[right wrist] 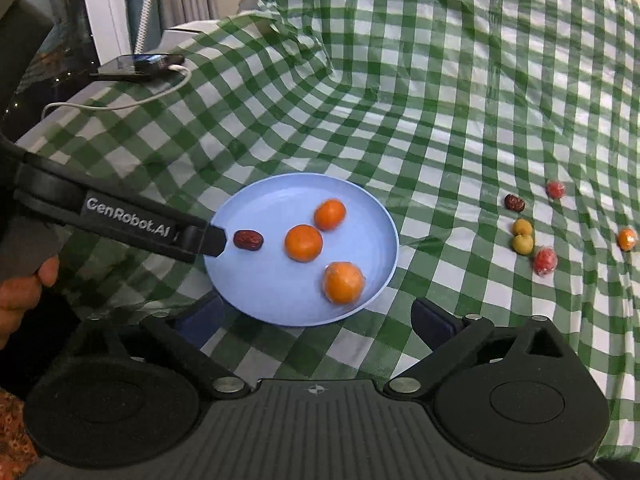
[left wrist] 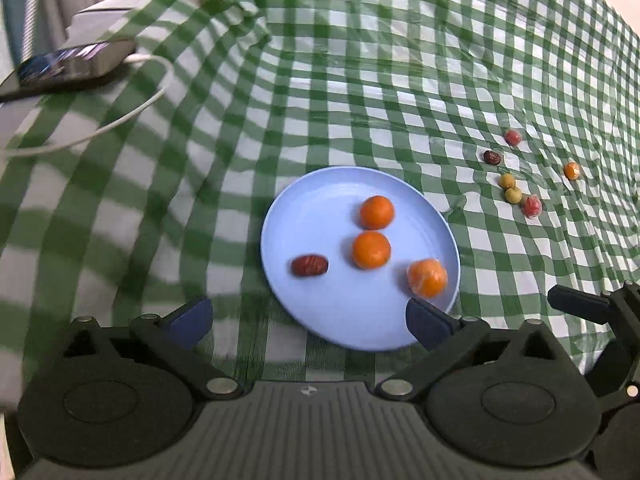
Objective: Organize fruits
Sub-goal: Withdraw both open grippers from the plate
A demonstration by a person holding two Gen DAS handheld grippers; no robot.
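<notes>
A light blue plate [left wrist: 312,216] [right wrist: 280,196] lies on the green checked cloth. It holds three oranges [left wrist: 371,249] [right wrist: 303,243] and a red date [left wrist: 309,266] [right wrist: 248,239]. My left gripper [left wrist: 308,320] is open and empty above the plate's near edge; one finger [right wrist: 214,240] reaches in beside the date in the right wrist view. My right gripper [right wrist: 316,320] is open and empty at the plate's near rim. To the right lie loose small fruits: a dark date [left wrist: 492,157] [right wrist: 514,203], two green-yellow fruits [left wrist: 510,188] [right wrist: 522,236], two red ones [left wrist: 532,207] [right wrist: 545,260] and a small orange one [left wrist: 572,170] [right wrist: 627,239].
A phone with a white cable [left wrist: 60,66] [right wrist: 136,66] lies at the far left of the table. The cloth is rumpled into folds at the back [right wrist: 304,52]. The right gripper's finger [left wrist: 576,304] shows at the left wrist view's right edge.
</notes>
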